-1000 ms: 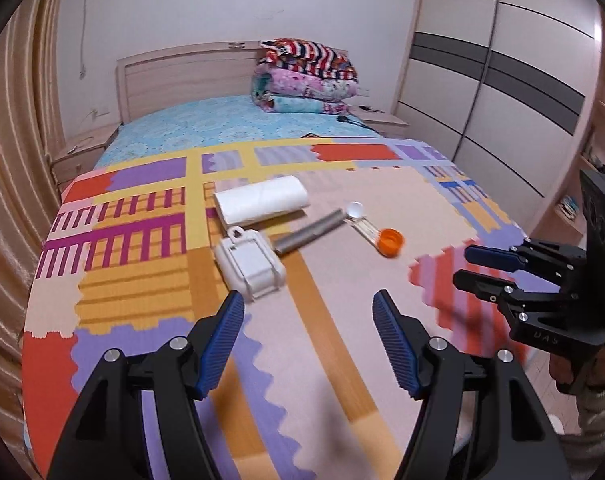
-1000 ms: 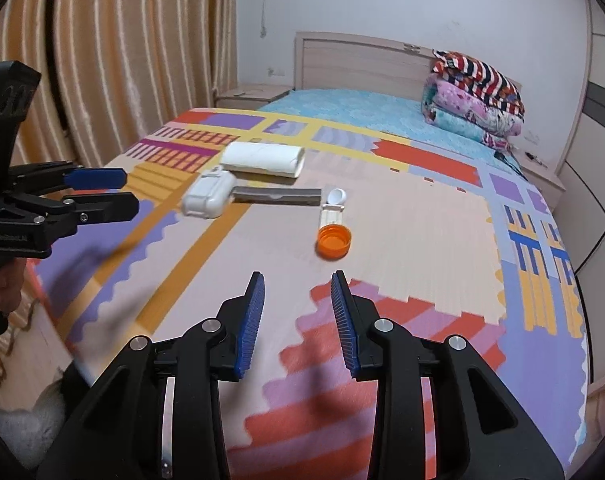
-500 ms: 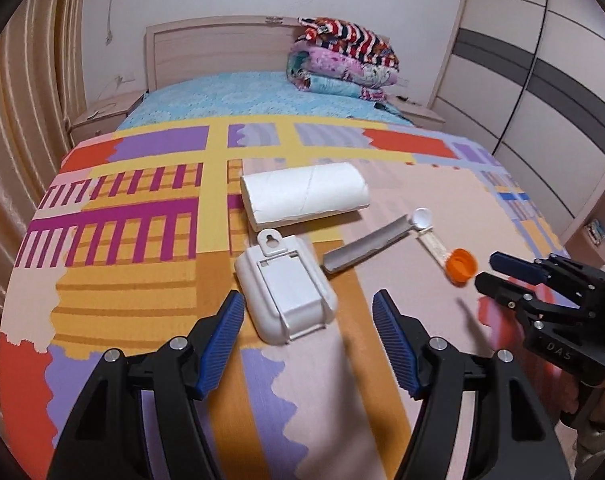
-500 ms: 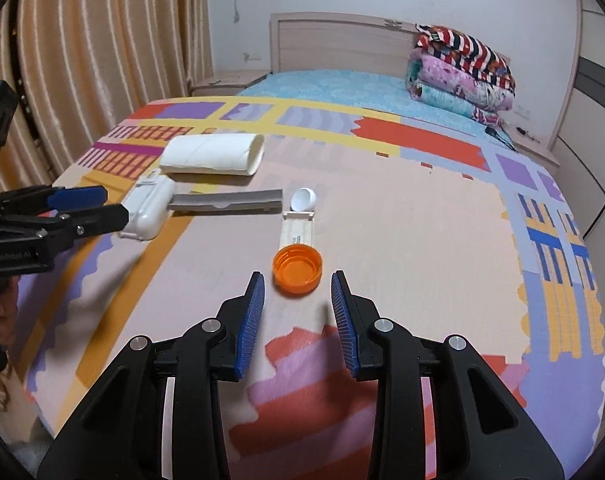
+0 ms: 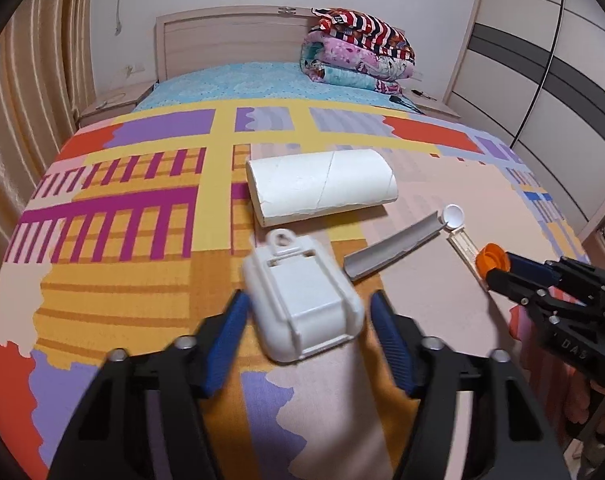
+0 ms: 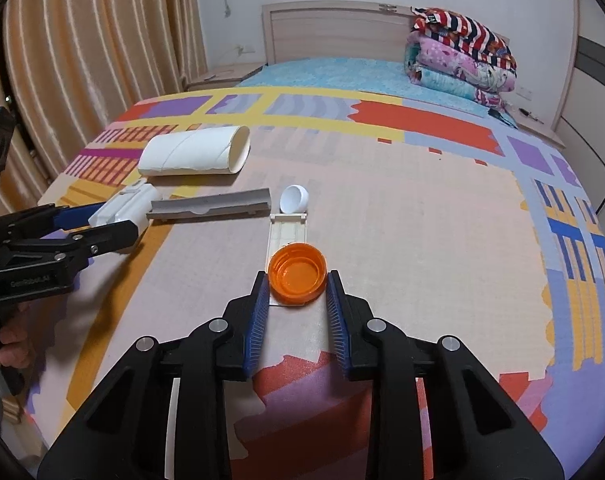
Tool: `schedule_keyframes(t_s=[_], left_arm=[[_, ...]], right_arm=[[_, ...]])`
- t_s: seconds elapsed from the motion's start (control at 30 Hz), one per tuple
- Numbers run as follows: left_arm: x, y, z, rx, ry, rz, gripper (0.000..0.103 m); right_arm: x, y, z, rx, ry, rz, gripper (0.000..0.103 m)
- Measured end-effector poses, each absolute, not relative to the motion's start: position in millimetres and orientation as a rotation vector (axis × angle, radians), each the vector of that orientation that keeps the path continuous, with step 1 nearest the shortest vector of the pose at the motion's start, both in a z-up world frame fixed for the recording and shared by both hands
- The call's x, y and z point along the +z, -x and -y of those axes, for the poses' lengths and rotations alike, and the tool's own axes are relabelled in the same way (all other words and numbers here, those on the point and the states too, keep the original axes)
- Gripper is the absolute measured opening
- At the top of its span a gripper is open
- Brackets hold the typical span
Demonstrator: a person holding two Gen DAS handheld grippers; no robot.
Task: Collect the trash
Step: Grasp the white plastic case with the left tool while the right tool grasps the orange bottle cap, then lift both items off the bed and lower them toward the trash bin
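Note:
Trash lies on a colourful mat (image 5: 114, 280) on the bed. My left gripper (image 5: 307, 312) is open, its fingers on either side of a white plastic case (image 5: 302, 300), small gaps showing. My right gripper (image 6: 297, 284) is open, its fingertips flanking an orange cap (image 6: 297, 271) that rests on the mat; it also shows in the left wrist view (image 5: 491, 258). A white cardboard tube (image 5: 322, 187), a grey plastic strip (image 5: 390, 250), a small white cap (image 5: 453, 216) and a cream flat strip (image 6: 288, 232) lie between them.
Folded blankets (image 5: 358, 52) are stacked at the headboard (image 5: 230, 32). Curtains (image 6: 82, 60) hang on the left, wardrobe doors (image 5: 542, 60) stand on the right. The mat's near edge drops off just below both grippers.
Both grippers moved forward and down. The left one now straddles the white case; the right one has reached the orange cap and opened a little wider around it.

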State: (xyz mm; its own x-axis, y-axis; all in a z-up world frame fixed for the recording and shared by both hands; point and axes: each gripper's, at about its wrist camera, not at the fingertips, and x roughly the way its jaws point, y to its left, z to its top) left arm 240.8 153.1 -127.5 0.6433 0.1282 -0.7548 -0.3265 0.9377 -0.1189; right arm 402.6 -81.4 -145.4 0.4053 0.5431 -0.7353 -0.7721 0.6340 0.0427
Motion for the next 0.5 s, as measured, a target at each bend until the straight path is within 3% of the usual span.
schedule_keyframes(t_s=[0.5], left_arm=[[-103, -209, -136, 0.237, 0.216, -0.770, 0.056]], right_arm=[[-129, -383, 96, 0.871, 0.307, -0.750, 0.029]])
